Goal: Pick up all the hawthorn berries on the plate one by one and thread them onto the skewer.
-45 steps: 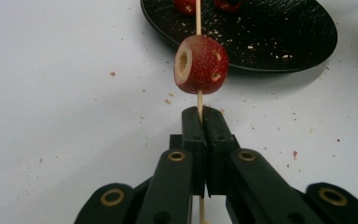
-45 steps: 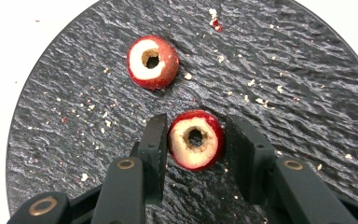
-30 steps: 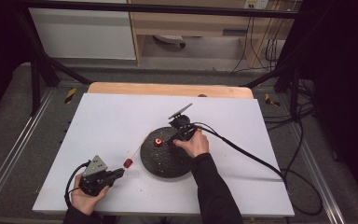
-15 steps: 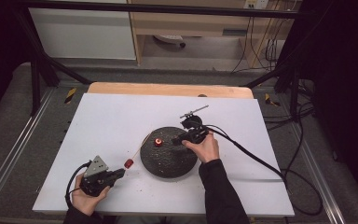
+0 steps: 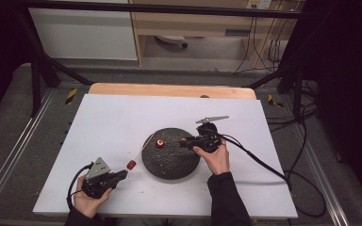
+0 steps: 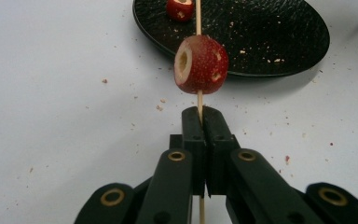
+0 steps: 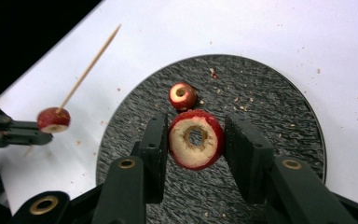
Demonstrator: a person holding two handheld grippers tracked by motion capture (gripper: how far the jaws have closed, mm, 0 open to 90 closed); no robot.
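Work in hand: threading cored red fruit pieces onto a wooden skewer (image 6: 198,21), kebab fashion.
Left gripper (image 6: 200,122): pressed together on the skewer's lower end, holding it slanted up toward the black plate (image 5: 169,165); in the high view it sits at the table's near left corner (image 5: 104,179).
Threaded fruit (image 6: 200,64): one piece sits on the stick just above the left jaws, its bored hole facing sideways.
Right gripper (image 7: 196,142): pinching a cored fruit ring (image 7: 196,139) over the plate, hole toward the camera; the left pad touches it, and the right pad looks a hair off, though the angle makes that hard to judge.
Spare fruit (image 7: 182,96): one smaller piece lies on the plate, just beyond the held ring.
White table (image 5: 122,117): scattered with crumbs around the plate.
Done: one piece skewered, a second picked up.
Left: bring the ring's hole to the skewer tip (image 7: 118,27), which is well apart from it, slide it down, then fetch the last piece.
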